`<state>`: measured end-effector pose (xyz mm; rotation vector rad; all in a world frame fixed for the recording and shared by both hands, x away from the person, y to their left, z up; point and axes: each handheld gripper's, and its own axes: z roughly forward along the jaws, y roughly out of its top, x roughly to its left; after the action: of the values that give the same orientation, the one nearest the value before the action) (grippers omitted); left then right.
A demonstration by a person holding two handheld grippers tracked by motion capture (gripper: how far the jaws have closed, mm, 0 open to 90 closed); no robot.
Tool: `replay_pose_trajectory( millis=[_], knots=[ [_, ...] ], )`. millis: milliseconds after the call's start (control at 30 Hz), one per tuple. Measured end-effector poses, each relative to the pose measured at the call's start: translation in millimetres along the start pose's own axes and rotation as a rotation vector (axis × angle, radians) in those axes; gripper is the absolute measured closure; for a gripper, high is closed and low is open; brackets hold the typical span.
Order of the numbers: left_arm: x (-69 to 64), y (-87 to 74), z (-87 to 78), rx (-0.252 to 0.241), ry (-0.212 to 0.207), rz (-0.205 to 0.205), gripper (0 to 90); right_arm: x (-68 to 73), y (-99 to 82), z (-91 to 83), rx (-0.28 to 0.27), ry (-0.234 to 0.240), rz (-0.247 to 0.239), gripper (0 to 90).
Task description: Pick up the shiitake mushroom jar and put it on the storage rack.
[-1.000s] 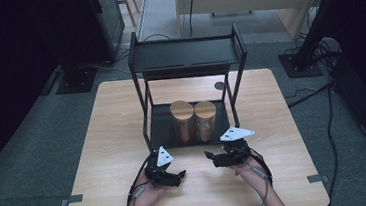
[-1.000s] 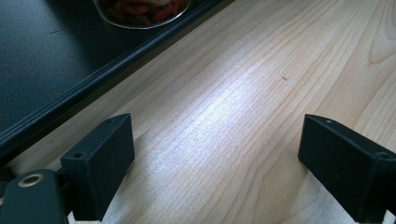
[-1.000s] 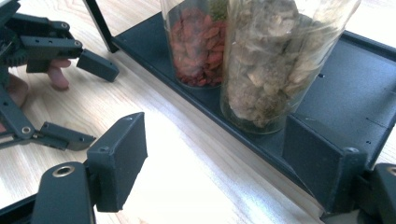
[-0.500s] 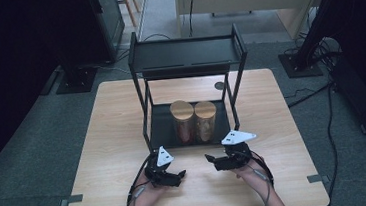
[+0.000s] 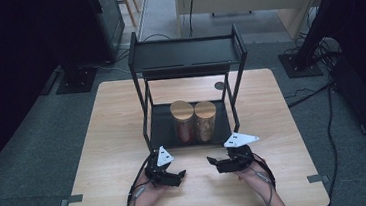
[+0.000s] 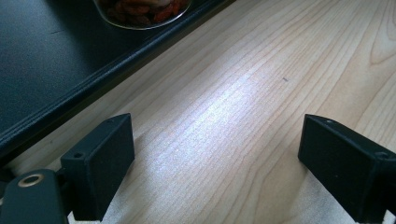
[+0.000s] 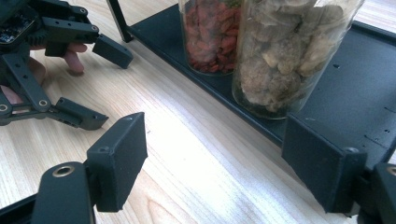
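We hold the left gripper (image 5: pixel 180 175) and right gripper (image 5: pixel 212 161) spread wide, grasping nothing, low over the pale wooden table (image 5: pixel 104 145). Two jars (image 5: pixel 194 121) stand touching on the black rack's (image 5: pixel 187 55) bottom shelf, just beyond. Grey carpet (image 5: pixel 34 141) surrounds us.

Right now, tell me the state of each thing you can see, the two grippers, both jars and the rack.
Left gripper: open, holds nothing, low over the table.
Right gripper: open, holds nothing.
Jar of red berries: upright on the rack's bottom shelf, lidded.
Jar of pale chunks: upright beside it, lidded.
Rack's top shelf: nothing on it.
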<state>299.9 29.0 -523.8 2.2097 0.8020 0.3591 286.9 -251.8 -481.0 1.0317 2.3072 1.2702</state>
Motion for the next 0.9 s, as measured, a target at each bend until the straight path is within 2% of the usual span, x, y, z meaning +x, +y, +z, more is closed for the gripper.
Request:
replay_pose_trajectory(
  millis=[367, 567, 900],
  knots=[
    [0.0, 0.0, 0.0, -0.001, 0.000, 0.000, 11.0, -2.4, -14.8, 3.8, -0.003, 0.018, -0.015, 22.3],
    [0.1, 0.0, 0.0, 0.000, 0.000, 0.000, 11.0, -5.9, -24.5, 6.7, -0.007, 0.027, -0.041, 22.3],
    [0.1, 0.0, 0.0, 0.000, 0.000, 0.001, 11.0, -11.5, -34.7, 11.2, 0.001, 0.022, -0.040, 22.3]
  ],
)
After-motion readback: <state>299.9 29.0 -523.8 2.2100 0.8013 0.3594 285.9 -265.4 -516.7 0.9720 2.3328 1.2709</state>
